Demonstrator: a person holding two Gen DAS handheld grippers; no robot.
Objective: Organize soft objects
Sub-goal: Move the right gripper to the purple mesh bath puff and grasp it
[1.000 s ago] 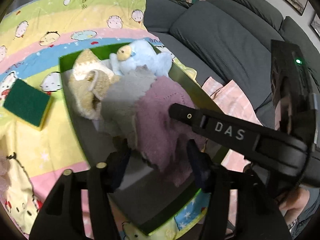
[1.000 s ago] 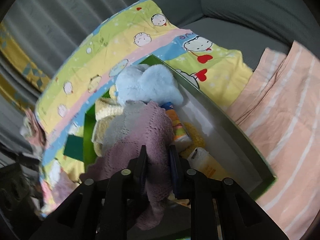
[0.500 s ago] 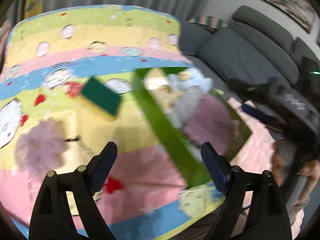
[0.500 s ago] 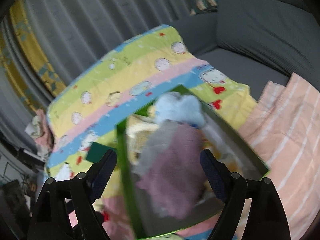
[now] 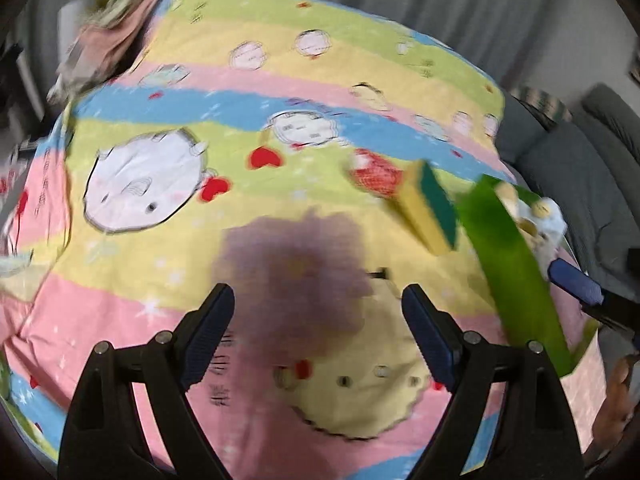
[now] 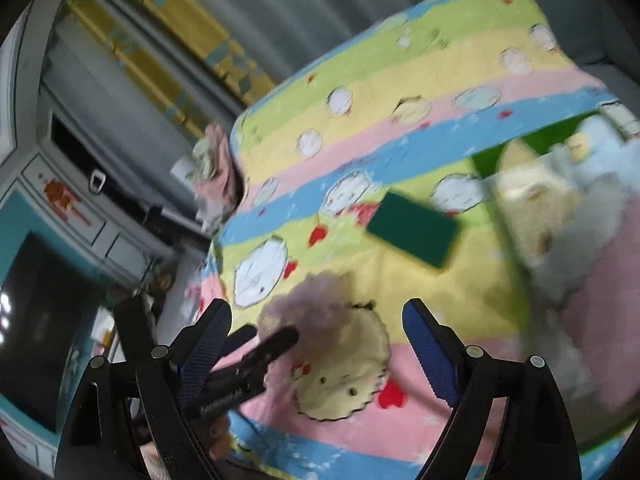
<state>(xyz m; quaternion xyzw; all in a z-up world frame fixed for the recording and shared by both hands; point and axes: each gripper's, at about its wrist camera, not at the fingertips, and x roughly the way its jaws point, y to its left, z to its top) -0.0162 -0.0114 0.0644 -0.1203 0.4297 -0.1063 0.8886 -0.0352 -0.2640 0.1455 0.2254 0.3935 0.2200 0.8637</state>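
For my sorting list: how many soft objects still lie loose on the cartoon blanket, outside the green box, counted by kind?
Sponge: 1
Fluffy purple piece: 1
Total: 2

The right gripper [image 6: 318,344] is hovering with its jaws spread wide and nothing between them, having just been opening, over a striped cartoon blanket [image 6: 400,92]. A fuzzy purple piece [image 6: 320,304], possibly a cloth, is lying ahead, with the left gripper [image 6: 272,336] reaching toward it. A green sponge [image 6: 412,230] is sitting beyond, beside a green box [image 6: 486,160] holding blurred soft toys [image 6: 560,200].
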